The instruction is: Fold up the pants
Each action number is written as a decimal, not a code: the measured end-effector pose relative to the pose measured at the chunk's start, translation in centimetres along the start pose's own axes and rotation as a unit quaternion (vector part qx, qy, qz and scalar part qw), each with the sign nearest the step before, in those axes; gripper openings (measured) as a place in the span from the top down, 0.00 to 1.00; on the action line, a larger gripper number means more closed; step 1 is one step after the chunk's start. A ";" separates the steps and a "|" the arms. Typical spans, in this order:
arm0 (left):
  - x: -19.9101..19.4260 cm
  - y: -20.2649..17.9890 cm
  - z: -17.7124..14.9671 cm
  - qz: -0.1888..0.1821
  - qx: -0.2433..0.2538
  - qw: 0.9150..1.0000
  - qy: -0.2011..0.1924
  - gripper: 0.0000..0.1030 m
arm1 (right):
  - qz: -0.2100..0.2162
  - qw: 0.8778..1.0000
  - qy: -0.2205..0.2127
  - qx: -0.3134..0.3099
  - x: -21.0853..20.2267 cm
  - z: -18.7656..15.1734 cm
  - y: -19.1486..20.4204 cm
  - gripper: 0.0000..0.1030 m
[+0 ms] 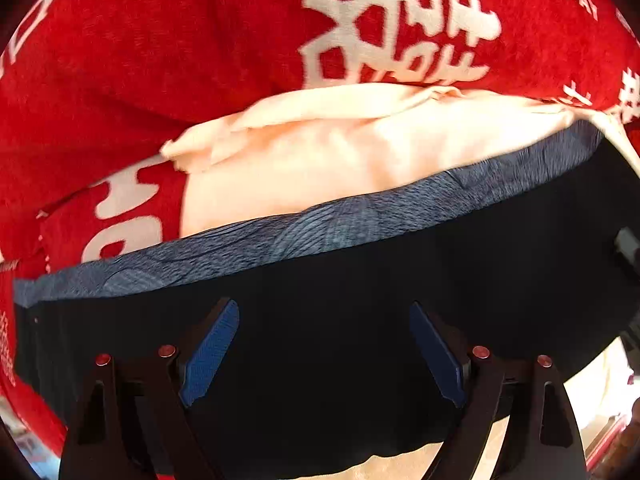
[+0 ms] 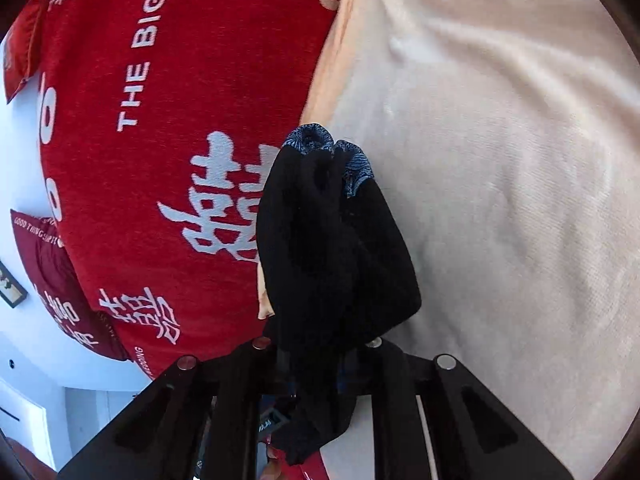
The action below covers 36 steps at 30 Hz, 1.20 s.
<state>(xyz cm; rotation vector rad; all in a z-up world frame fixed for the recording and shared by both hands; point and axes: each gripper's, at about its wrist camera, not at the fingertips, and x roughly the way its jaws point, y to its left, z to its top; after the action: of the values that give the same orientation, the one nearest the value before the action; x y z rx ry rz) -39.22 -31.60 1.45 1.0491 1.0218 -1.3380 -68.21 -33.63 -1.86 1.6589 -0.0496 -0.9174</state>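
Observation:
The pants (image 1: 340,280) are black with a blue patterned waistband (image 1: 280,236). In the left wrist view they stretch across the frame over a cream sheet (image 1: 320,160). My left gripper (image 1: 324,344) is open, its blue pads (image 1: 210,352) spread wide over the black cloth. In the right wrist view a bunched part of the pants (image 2: 336,248) with the blue waistband (image 2: 312,140) on top hangs from my right gripper (image 2: 320,344), which is shut on it; the fingertips are hidden by cloth.
A red blanket (image 2: 160,160) with white characters and lettering covers the left of the bed and also shows in the left wrist view (image 1: 160,40). The cream sheet (image 2: 500,180) fills the right. Dark red pillows (image 2: 52,280) and a white wall (image 2: 24,184) are at the left.

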 end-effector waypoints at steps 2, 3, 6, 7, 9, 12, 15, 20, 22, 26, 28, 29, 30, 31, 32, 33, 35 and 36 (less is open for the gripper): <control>1.8 -1.3 -0.8 0.004 0.033 0.999 0.028 0.14 | 0.006 1.000 0.005 -0.021 -0.3 -0.3 1.5 0.87; 2.6 -1.9 -1.4 0.013 0.048 0.999 0.023 0.13 | 0.008 0.999 0.008 -0.034 -0.4 -0.4 2.3 0.87; 2.5 -1.9 -2.1 0.010 0.048 0.999 -0.001 0.13 | 0.011 0.998 0.016 -0.061 -0.3 -1.0 4.3 0.86; 2.6 -1.6 -1.9 0.002 0.039 0.999 0.006 0.13 | 0.000 0.997 0.028 -0.074 0.1 -1.3 4.9 0.86; 3.0 -1.0 -1.7 0.000 0.026 1.000 0.016 0.04 | -0.008 0.995 0.032 -0.098 0.5 -2.1 6.0 0.86; 2.9 0.3 -1.4 -0.022 0.006 0.999 0.029 0.03 | -0.016 0.994 0.027 -0.106 0.4 -2.5 6.8 0.86; 1.8 2.5 -1.8 -0.028 -0.017 0.999 0.023 0.03 | -0.027 0.993 0.021 -0.109 0.4 -2.8 7.5 0.86; -0.9 9.4 -3.3 -0.020 -0.051 0.998 0.000 0.03 | -0.058 0.987 0.015 -0.147 0.2 -4.0 10.0 0.86; -1.7 12.7 -4.1 -0.015 -0.067 0.998 0.000 0.03 | -0.077 0.980 0.016 -0.181 0.7 -5.2 11.8 0.86; -2.7 19.4 -6.4 0.006 -0.088 0.996 0.006 0.03 | -0.118 0.958 0.019 -0.260 2.7 -8.6 16.2 0.86; -3.1 22.8 -7.7 0.019 -0.099 0.995 0.007 0.03 | -0.142 0.941 0.026 -0.306 4.4 -10.8 18.3 0.86; -3.3 24.5 -8.3 0.025 -0.106 0.994 0.008 0.03 | -0.153 0.931 0.033 -0.330 5.7 -12.2 19.4 0.86; -3.3 25.8 -9.1 0.032 -0.114 0.993 0.010 0.03 | -0.162 0.922 0.041 -0.350 7.1 -13.7 20.3 0.86; -3.3 27.6 -9.8 0.037 -0.125 0.991 0.012 0.03 | -0.171 0.913 0.048 -0.366 8.3 -15.0 20.9 0.86; -3.4 28.3 -10.2 0.041 -0.135 0.990 0.015 0.03 | -0.185 0.903 0.058 -0.383 9.9 -16.6 21.5 0.86; -3.3 30.3 -11.1 0.045 -0.147 0.988 0.018 0.03 | -0.202 0.889 0.070 -0.405 11.9 -18.6 21.9 0.86; -2.5 30.1 -11.1 0.052 -0.159 0.986 0.022 0.03 | -0.227 0.866 0.090 -0.437 15.5 -22.1 21.9 0.86; -2.3 31.6 -11.7 0.056 -0.167 0.984 0.024 0.03 | -0.243 0.852 0.101 -0.451 17.5 -24.0 21.5 0.86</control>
<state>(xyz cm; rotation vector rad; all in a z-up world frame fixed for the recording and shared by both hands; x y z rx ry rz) -7.31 -20.67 0.82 0.8730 1.1592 -1.0115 -32.87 -29.54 7.23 0.8553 0.8635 -0.9145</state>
